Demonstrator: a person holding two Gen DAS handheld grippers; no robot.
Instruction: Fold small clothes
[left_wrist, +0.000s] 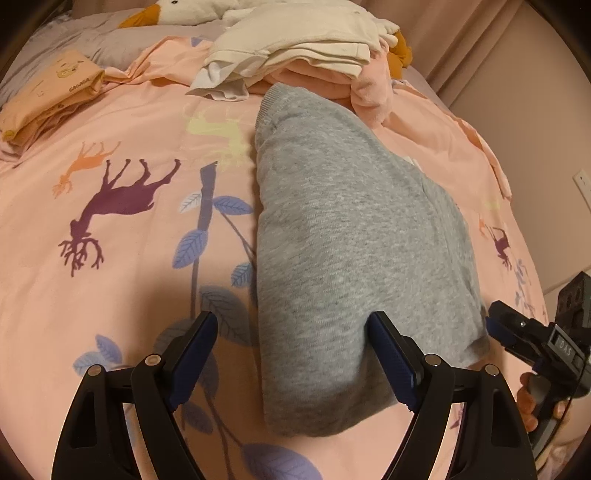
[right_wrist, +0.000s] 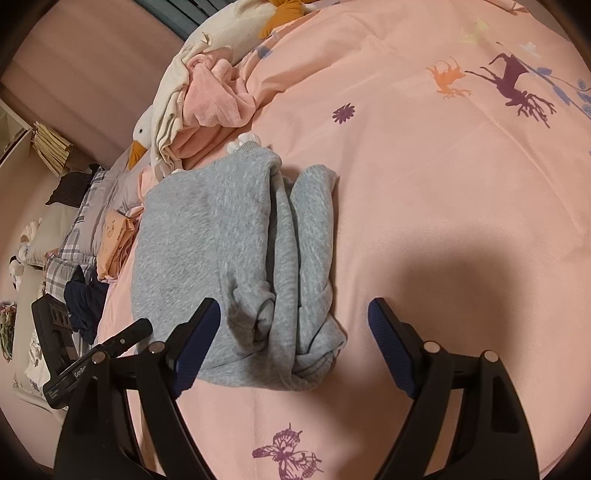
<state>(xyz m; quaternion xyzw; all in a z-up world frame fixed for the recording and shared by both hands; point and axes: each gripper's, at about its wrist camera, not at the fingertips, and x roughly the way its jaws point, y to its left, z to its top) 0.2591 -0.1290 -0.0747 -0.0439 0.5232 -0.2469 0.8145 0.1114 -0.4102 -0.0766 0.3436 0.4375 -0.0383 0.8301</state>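
Jaws stand wide on both claws, gripping nothing. Left claw (left_wrist: 291, 354) straddles the near left edge of one folded grey garment (left_wrist: 354, 258); right claw (right_wrist: 293, 343) straddles its near right end, where rolled layers bunch. One pink duvet (left_wrist: 129, 221) printed with deer and leaves lies beneath. At twelve o'clock: one heap of cream and pink clothes (left_wrist: 295, 48), two goose toys (left_wrist: 177, 11). At ten, one folded orange stack (left_wrist: 51, 96). Curtains (left_wrist: 461, 40) hang beyond.
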